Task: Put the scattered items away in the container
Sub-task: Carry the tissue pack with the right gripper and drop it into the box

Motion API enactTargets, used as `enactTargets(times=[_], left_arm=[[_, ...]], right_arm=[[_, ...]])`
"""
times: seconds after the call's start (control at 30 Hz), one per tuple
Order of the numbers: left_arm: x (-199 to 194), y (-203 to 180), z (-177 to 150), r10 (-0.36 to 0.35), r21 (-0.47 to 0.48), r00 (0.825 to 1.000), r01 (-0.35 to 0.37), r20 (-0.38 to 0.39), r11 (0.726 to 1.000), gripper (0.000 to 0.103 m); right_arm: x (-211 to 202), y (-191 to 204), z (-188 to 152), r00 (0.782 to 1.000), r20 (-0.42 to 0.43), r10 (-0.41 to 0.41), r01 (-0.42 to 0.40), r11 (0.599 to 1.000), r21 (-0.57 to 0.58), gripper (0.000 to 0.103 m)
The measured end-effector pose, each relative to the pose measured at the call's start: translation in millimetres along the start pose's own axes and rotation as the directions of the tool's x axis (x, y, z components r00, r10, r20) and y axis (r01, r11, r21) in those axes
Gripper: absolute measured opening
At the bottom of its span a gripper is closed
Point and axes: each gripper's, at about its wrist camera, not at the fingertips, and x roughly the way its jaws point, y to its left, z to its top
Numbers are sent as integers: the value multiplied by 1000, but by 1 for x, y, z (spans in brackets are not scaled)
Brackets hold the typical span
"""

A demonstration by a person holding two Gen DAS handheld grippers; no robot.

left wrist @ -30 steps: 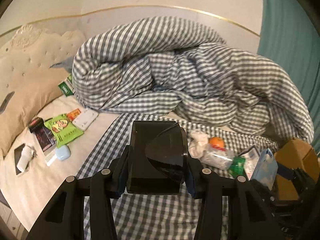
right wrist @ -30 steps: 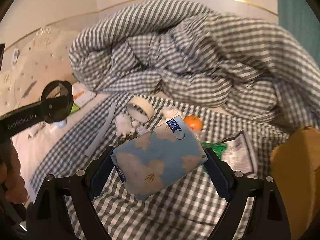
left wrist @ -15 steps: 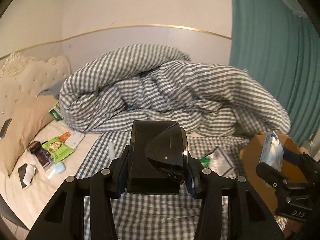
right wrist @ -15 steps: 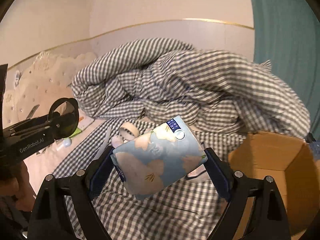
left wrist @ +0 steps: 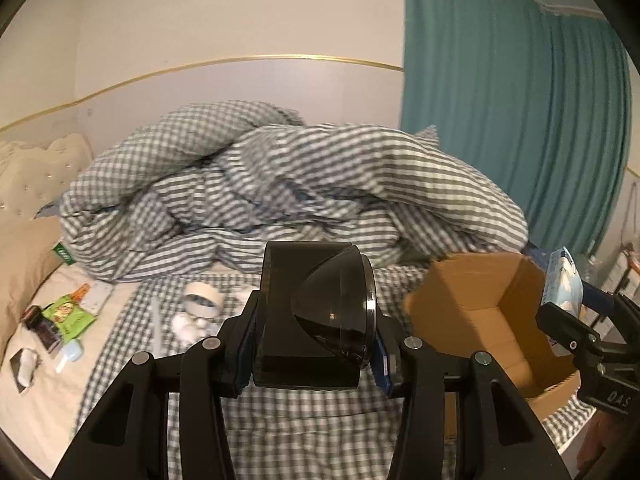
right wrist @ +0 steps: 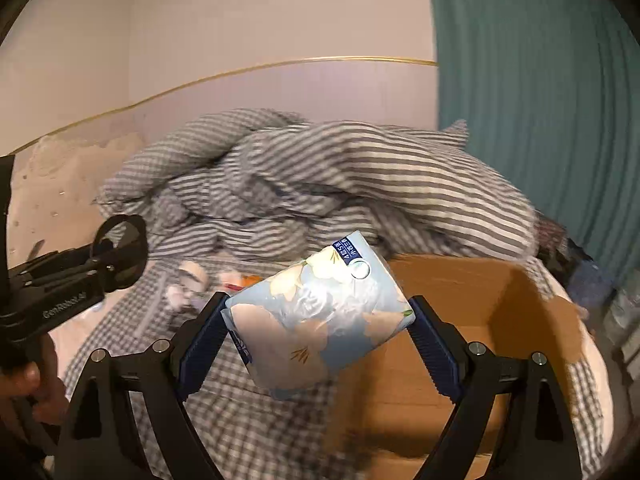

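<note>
My left gripper [left wrist: 314, 354] is shut on a dark smoked plastic box [left wrist: 312, 312] with a domed lid, held above the checked sheet. My right gripper [right wrist: 320, 332] is shut on a light blue flowered tissue pack [right wrist: 320, 312], held at the near left rim of the open cardboard box [right wrist: 460, 328]. The cardboard box [left wrist: 476, 312] sits to the right in the left wrist view, with the right gripper and tissue pack [left wrist: 562, 284] at its right side. A tape roll [left wrist: 202, 300] and crumpled tissues [left wrist: 186, 322] lie on the sheet.
A heaped grey checked duvet [left wrist: 288, 196] fills the back of the bed. Green packets [left wrist: 66, 316], a dark box [left wrist: 42, 322] and small items lie at the left by a beige pillow [left wrist: 24, 264]. A teal curtain [left wrist: 520, 120] hangs at the right.
Both grippers have lifted and swung right with their loads. The cardboard box has come into fuller view, and the tissue pack now hangs at its rim.
</note>
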Motion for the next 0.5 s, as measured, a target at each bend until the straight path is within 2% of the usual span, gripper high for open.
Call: enactTargets(times=[0.23, 0.5], left_arm=[[15, -55, 0, -73, 47, 997, 74, -21, 996, 48], [35, -105, -1, -125, 88, 991, 129, -49, 988, 48]], right_arm=[[-6, -70, -13, 994, -41, -104, 107, 991, 84, 88], [2, -123, -32, 983, -111, -148, 161, 979, 125, 88]])
